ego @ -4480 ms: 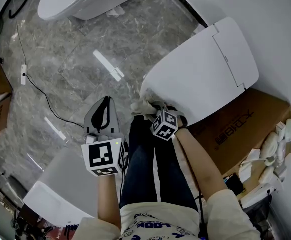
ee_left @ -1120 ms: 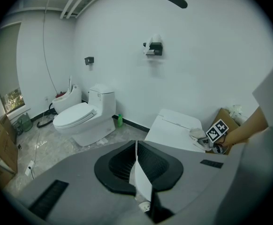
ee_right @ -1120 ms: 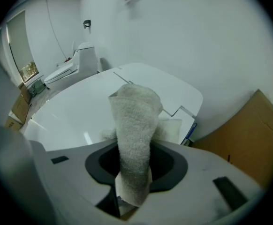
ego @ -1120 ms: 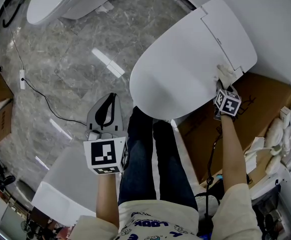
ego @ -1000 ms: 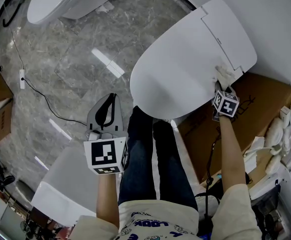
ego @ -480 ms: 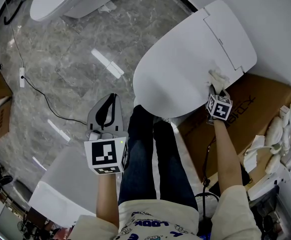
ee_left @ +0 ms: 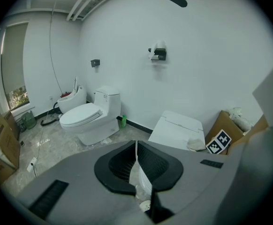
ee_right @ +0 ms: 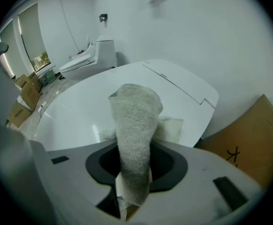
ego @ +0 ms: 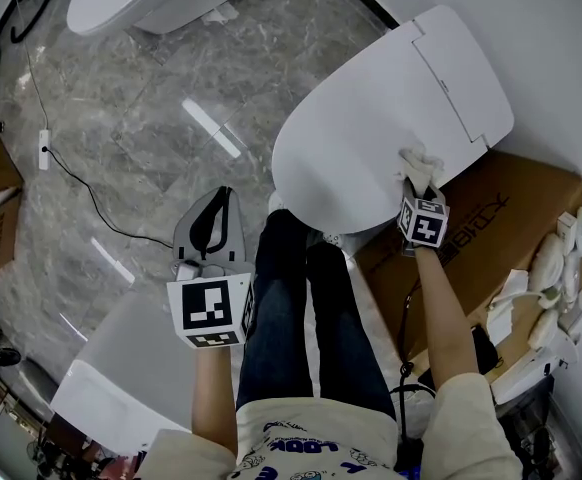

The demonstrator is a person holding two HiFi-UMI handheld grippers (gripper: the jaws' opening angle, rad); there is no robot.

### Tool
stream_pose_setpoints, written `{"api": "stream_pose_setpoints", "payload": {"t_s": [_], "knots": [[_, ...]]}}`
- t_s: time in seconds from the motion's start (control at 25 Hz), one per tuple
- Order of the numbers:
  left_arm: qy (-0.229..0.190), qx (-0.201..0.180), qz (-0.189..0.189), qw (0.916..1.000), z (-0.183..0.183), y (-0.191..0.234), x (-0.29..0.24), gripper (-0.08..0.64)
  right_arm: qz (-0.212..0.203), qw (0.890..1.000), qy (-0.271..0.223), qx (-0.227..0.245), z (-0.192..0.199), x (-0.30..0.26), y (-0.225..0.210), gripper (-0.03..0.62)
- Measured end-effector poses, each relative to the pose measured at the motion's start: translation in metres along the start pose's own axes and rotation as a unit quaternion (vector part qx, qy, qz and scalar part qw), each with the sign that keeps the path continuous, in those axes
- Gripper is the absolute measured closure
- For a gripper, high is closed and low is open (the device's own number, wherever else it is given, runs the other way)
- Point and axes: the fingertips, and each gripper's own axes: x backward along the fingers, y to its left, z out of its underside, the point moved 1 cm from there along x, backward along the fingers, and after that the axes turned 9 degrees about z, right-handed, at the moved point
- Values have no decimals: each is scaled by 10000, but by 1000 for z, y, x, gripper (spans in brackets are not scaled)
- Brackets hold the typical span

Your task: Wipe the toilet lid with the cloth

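Since about a second ago, right tool (ego: 417, 180) has slid back along the lid's right edge, away from the hinge end and toward me, cloth still with it.

Right tool: clamped on the cloth (ee_right: 135, 111). Towel bunched between the jaws and folded forward, its front end pressed on the lid (ego: 371, 108).

Cloth position: right rear part of the lid, close to the edge, just beside the box (ego: 491, 218).

Left tool (ego: 214, 208): jaws together, nothing between them. I hold it over the floor by my left leg, well apart from the lid. Idle.

Progress, my judgement: mid-wipe. Cloth is in contact and working the right side. Lid reads evenly white in both views, so I cannot mark which areas are finished. Broad middle and left side lie away from the cloth and probably still need passes.
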Motion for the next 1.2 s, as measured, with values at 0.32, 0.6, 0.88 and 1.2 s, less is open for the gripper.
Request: {"api": "stream_pose_setpoints", "payload": {"t_s": [0.32,0.6,0.88,1.2], "knots": [[-41,86,-52,9999,7,6,13,545,-250,9993,-19,266,12,15,47,479],[-61,168,-146,9997,13,13,22,545,-359,9986,-62,377,23,27,86,479],[-72,244,-219,9994,16,21,28,545,-518,9977,-89,430,32,37,118,479],[-85,336,-348,9988,22,35,37,545,-713,9957,-91,587,41,48,159,479]]}}
